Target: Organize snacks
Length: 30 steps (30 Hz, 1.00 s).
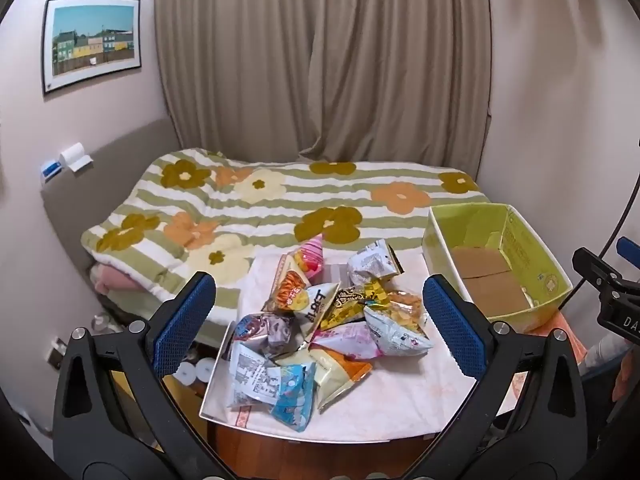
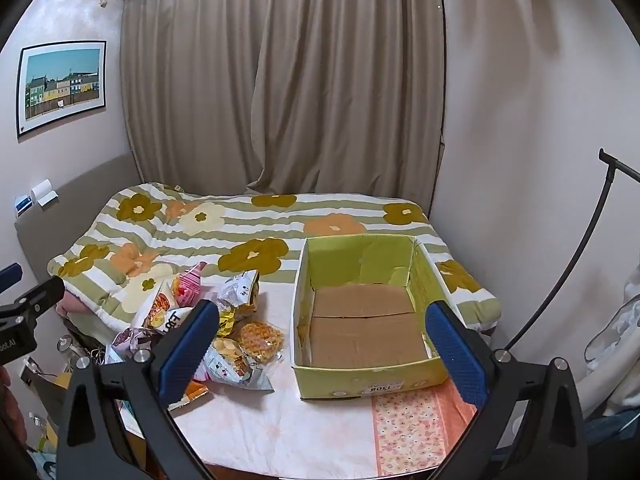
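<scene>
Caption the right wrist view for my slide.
Open right gripper above an empty green box beside a snack pile.

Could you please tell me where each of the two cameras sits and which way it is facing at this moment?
Left wrist: rides the left gripper, jaws open, angled down at the snack pile on the table; the right gripper shows at the right edge.
Right wrist: rides the right gripper, jaws open, angled down at the empty green box; the left gripper shows at the left edge.
Shared: snacks, box, floral blanket, curtain.
</scene>
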Each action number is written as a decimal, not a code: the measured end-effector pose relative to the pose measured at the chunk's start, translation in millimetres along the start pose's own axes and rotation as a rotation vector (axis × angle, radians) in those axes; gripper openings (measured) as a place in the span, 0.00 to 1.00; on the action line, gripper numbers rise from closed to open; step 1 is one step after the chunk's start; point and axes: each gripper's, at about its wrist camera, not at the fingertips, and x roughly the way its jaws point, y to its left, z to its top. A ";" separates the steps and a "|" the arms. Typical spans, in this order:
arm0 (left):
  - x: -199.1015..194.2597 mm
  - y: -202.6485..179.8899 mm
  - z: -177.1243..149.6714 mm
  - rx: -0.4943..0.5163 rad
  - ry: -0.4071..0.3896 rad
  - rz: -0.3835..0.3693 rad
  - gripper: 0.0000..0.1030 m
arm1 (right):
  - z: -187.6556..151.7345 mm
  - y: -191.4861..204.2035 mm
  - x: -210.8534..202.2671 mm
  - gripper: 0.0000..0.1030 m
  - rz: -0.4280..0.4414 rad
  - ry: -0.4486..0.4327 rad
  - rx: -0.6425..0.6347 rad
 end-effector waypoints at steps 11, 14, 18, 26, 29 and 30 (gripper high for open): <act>-1.0 -6.8 -0.7 0.030 0.003 0.011 1.00 | -0.1 -0.6 -3.3 0.99 0.010 0.003 0.014; -2.7 -6.1 -1.5 0.029 0.000 0.013 1.00 | -0.1 -0.1 -3.3 0.99 0.010 0.002 0.013; -4.0 -4.3 -1.1 0.024 0.001 0.022 1.00 | 1.0 -1.1 -3.2 1.00 0.012 0.006 0.013; -3.1 -3.4 -1.2 0.032 0.008 0.027 1.00 | -1.4 -0.1 -2.3 0.99 0.011 0.010 0.014; -2.4 -3.7 -1.6 0.033 0.012 0.024 1.00 | -2.3 1.9 -3.8 1.00 0.011 0.013 0.016; -1.7 -3.8 -1.8 0.033 0.015 0.021 1.00 | -3.0 3.1 -5.0 1.00 0.011 0.016 0.017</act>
